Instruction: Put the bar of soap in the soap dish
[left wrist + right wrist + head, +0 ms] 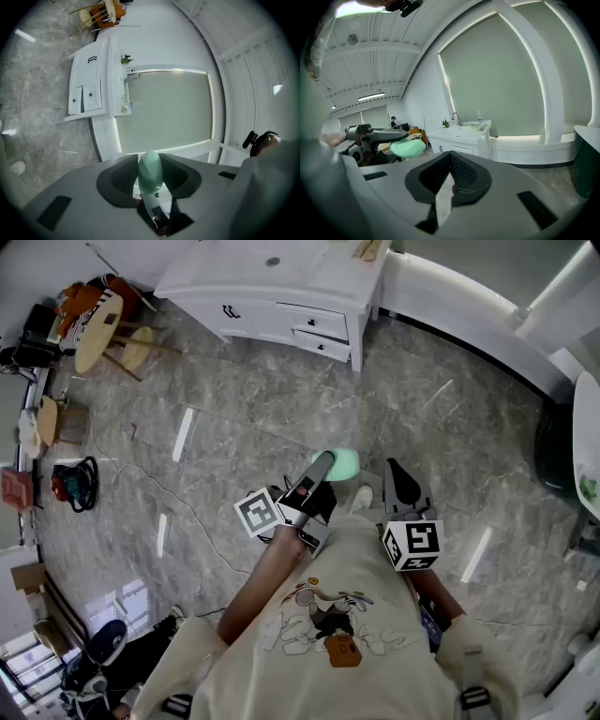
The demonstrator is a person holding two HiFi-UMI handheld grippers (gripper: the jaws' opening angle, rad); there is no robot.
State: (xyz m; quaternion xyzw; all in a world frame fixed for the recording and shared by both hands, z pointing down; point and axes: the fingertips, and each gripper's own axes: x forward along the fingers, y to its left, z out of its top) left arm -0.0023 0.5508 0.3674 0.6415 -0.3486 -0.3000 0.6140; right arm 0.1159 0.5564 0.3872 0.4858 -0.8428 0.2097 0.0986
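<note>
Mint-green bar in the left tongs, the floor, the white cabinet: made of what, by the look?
Bar of soap: pale green, matte, rounded edges; looks like soap.
Floor: grey, veined, glossy, mirrors strip lights; polished marble or marble-look tile.
Cabinet: smooth white; painted wood or laminate, cannot tell which.

Grey marble floor point(234, 418) is reflecting strip lights. A white counter point(281, 287) with drawers is standing against the wall, beside a curved white ledge point(469, 310) glowing along its edge. Wooden stools point(117, 334) are crowding the left corner.
</note>
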